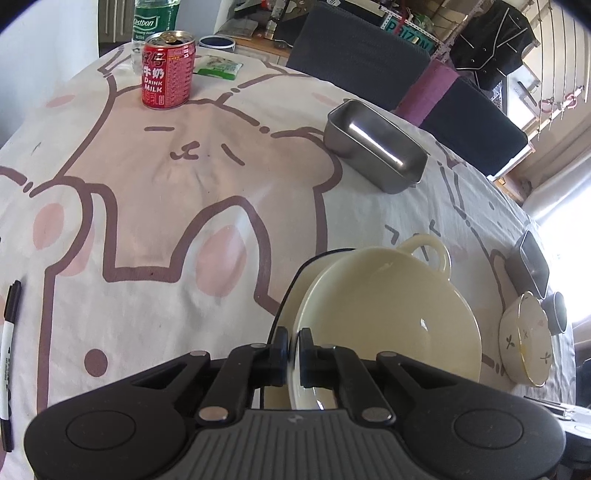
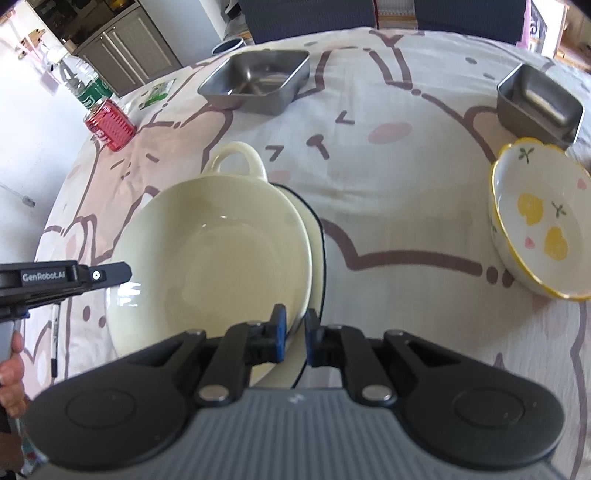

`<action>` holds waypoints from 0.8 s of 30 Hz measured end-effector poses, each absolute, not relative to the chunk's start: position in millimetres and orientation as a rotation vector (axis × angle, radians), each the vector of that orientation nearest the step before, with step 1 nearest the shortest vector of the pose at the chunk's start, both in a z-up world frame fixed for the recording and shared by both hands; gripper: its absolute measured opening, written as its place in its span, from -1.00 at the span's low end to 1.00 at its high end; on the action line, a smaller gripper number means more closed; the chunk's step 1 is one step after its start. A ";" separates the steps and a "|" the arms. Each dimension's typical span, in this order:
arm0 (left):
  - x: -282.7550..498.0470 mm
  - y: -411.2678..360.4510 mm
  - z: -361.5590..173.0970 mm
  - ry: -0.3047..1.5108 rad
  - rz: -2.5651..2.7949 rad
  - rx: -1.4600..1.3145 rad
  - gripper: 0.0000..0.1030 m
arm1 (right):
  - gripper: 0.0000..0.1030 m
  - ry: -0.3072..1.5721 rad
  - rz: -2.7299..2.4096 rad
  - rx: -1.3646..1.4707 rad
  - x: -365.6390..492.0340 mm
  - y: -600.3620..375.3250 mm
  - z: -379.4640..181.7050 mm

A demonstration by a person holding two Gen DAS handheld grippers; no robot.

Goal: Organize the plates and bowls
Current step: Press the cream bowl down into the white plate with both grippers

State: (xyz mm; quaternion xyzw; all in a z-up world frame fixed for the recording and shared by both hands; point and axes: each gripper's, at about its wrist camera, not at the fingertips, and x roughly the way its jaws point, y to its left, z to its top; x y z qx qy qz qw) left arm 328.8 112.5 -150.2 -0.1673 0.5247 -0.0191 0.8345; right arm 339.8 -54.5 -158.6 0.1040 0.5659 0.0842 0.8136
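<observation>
A cream bowl [image 1: 388, 314] [image 2: 210, 258] is tilted over a cream dish with a loop handle [image 1: 428, 247] [image 2: 236, 158] and a thin black rim line. My left gripper [image 1: 293, 350] is shut on the bowl's near rim. In the right wrist view the left gripper's fingers [image 2: 110, 275] reach the bowl's left edge. My right gripper [image 2: 295, 326] is shut on the bowl's right rim. A white bowl with yellow flowers [image 2: 543, 218] [image 1: 524, 339] stands apart to the right. A large steel tray [image 1: 373, 147] [image 2: 258, 81] and a small steel tray [image 2: 539, 99] [image 1: 532, 266] sit farther back.
On the cartoon-print tablecloth [image 1: 184, 184] stand a red milk can [image 1: 168, 70] [image 2: 110, 125] and a water bottle [image 1: 155, 22] at the far left. A black marker [image 1: 9, 362] lies at the left edge. Dark chairs [image 1: 358, 48] line the far side. A person's hand [image 2: 11, 369] shows at lower left.
</observation>
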 end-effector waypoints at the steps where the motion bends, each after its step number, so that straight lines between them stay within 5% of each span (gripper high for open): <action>1: 329.2 112.3 -149.8 1.112 -0.042 -0.350 -0.89 | -0.76 1.205 0.178 0.221 340.7 -55.0 -158.6; 17: 323.5 111.2 -147.6 1.132 -0.067 -0.321 -0.91 | -0.77 1.205 0.176 0.197 341.9 -57.5 -157.3; 24: 319.3 112.1 -144.7 1.133 -0.039 -0.306 -0.64 | -0.74 1.189 0.164 0.206 337.8 -59.9 -152.8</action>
